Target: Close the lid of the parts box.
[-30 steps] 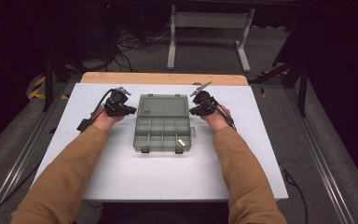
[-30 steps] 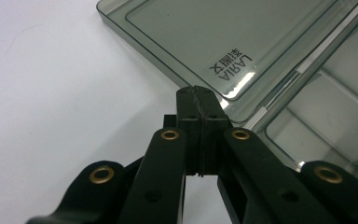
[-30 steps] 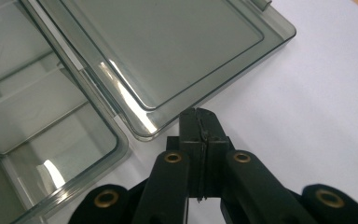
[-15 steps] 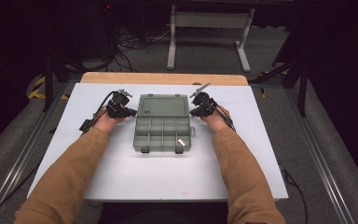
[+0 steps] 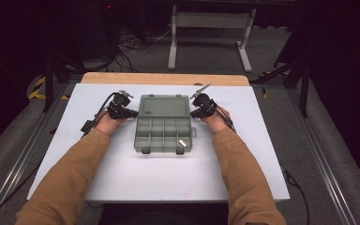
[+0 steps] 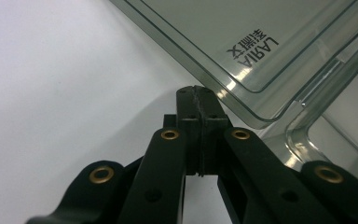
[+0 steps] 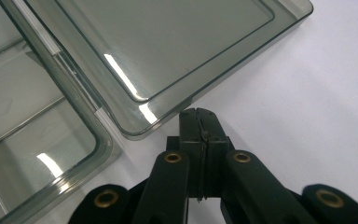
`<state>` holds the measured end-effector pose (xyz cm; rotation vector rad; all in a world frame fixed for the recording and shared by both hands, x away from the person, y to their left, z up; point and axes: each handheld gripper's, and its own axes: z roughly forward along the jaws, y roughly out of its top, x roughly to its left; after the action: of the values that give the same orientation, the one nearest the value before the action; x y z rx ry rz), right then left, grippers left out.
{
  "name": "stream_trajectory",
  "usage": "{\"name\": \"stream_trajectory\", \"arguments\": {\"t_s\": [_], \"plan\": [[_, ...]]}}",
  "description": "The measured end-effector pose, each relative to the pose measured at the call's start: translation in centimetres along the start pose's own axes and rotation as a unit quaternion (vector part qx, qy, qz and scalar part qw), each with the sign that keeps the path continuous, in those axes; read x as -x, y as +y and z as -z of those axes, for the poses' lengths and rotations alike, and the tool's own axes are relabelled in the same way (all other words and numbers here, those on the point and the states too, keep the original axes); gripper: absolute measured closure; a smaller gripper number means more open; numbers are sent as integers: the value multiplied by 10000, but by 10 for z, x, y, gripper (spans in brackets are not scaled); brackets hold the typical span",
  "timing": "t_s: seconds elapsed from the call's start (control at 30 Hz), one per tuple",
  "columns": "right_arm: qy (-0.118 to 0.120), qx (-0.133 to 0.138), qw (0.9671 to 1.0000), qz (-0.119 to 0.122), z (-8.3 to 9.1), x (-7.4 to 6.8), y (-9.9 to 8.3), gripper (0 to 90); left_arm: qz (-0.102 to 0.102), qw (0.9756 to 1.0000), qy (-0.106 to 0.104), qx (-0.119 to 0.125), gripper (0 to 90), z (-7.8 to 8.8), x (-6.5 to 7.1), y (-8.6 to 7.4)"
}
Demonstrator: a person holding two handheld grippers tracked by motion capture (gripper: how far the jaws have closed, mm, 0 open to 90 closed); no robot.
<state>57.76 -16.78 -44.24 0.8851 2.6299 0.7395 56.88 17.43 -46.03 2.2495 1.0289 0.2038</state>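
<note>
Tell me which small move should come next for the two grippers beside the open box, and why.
Probably slide both shut tips under the lid's side edges and lift. The box lies open with its lid flat on the table. The left hand-held gripper and right hand-held gripper sit shut at opposite lid corners, holding nothing, so closing the lid seems the likeliest aim.

In the high view the small pale item (image 5: 182, 142) in a front compartment of the organiser box (image 5: 163, 123) is too small to identify, and both sleeves (image 5: 64, 183) run off the bottom edge. In each gripper view the box lid (image 6: 242, 42) is cut by the frame, its far corners unseen, and the counter (image 5: 122, 173) hides the floor beneath
</note>
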Motion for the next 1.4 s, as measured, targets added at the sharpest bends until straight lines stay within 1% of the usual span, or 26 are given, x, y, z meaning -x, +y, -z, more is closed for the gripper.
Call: {"name": "stream_trajectory", "arguments": {"t_s": [0.27,0.53,0.57,0.73,0.87,1.13,1.27,1.4], "plan": [[-2,4,10000,4,0,0,0,900,52,10000,-20,23,898,0,0,-1],[-23,0,10000,33,-1,0,1,900,74,10000,7,20,899,-1,0,0],[-24,2,10000,36,-1,0,1,900,114,9999,-8,34,898,-1,1,0],[-66,33,10000,41,-2,0,2,900,46,9999,81,52,899,-2,2,1],[-99,57,9999,50,-3,0,2,900,55,9999,80,66,899,-3,3,2],[-142,131,9998,44,-4,1,3,900,82,9998,127,156,898,-5,3,3],[-175,180,9997,46,-5,2,4,900,163,9996,110,224,899,-7,2,3],[-174,240,9996,17,-6,3,4,900,190,9994,130,274,899,-8,2,4]]}}
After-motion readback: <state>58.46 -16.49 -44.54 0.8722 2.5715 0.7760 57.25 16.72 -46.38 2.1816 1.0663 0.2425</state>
